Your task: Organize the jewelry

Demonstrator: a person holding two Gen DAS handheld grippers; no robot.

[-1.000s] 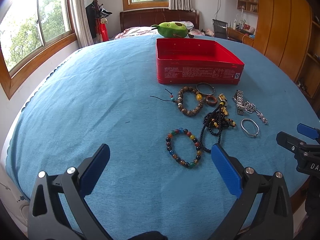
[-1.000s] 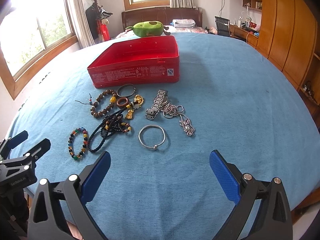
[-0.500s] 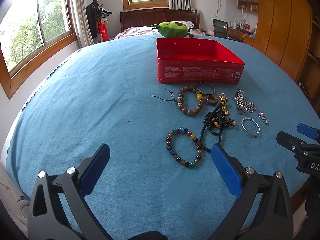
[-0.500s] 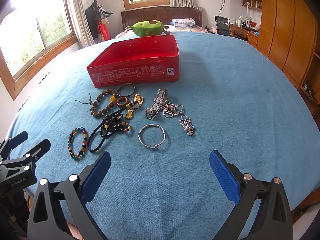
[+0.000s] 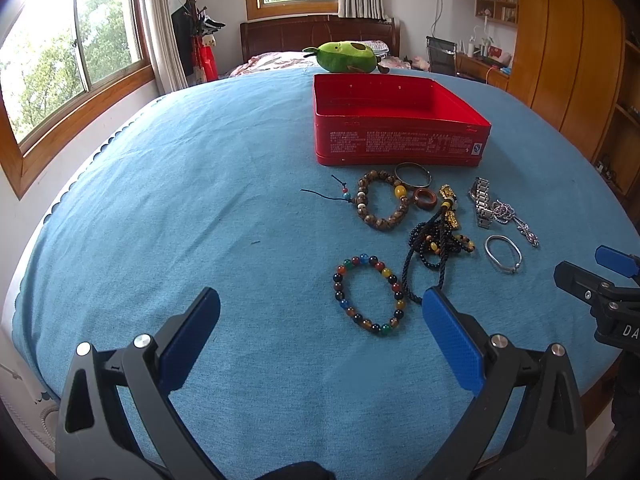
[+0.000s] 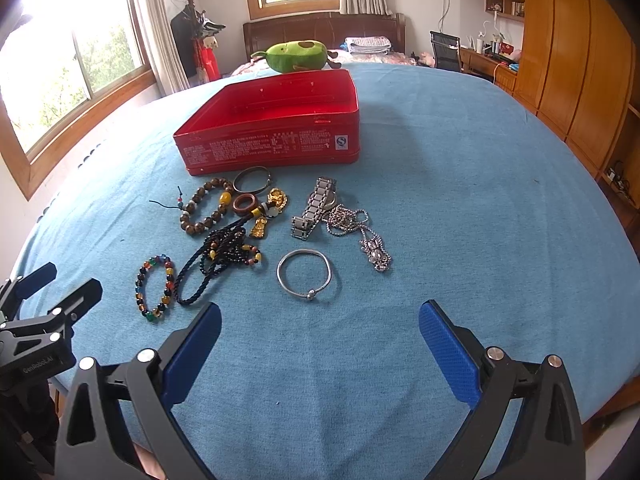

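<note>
The jewelry lies loose on the blue cloth point(image 5: 200, 200), clustered just near of the red tin point(image 6: 276, 120), none of it inside. From my right camera I see, nearest the tin, a dark metal bangle point(image 6: 252, 180) and beside it a brown bead bracelet point(image 6: 204, 210) with a reddish ring point(image 6: 245, 205) touching its right side. A black cord with gold charms point(image 6: 224, 252) tangles near of those. Far left and closest to me sits the multicolored bead bracelet point(image 5: 368, 294). To the right are a silver watch band point(image 6: 316, 208), a silver chain with pendant point(image 6: 360, 228) overlapping it, and a plain silver bangle point(image 6: 305, 273) lying apart, near of them.

My left gripper point(image 5: 320, 320) hovers with its blue pads spread wide, holding nothing; the multicolored bracelet sits just inside its right pad. My right gripper point(image 6: 320, 332) is likewise spread wide and unloaded, the silver bangle just beyond its gap.

Behind the tin rests a green plush toy point(image 5: 344, 57).
</note>
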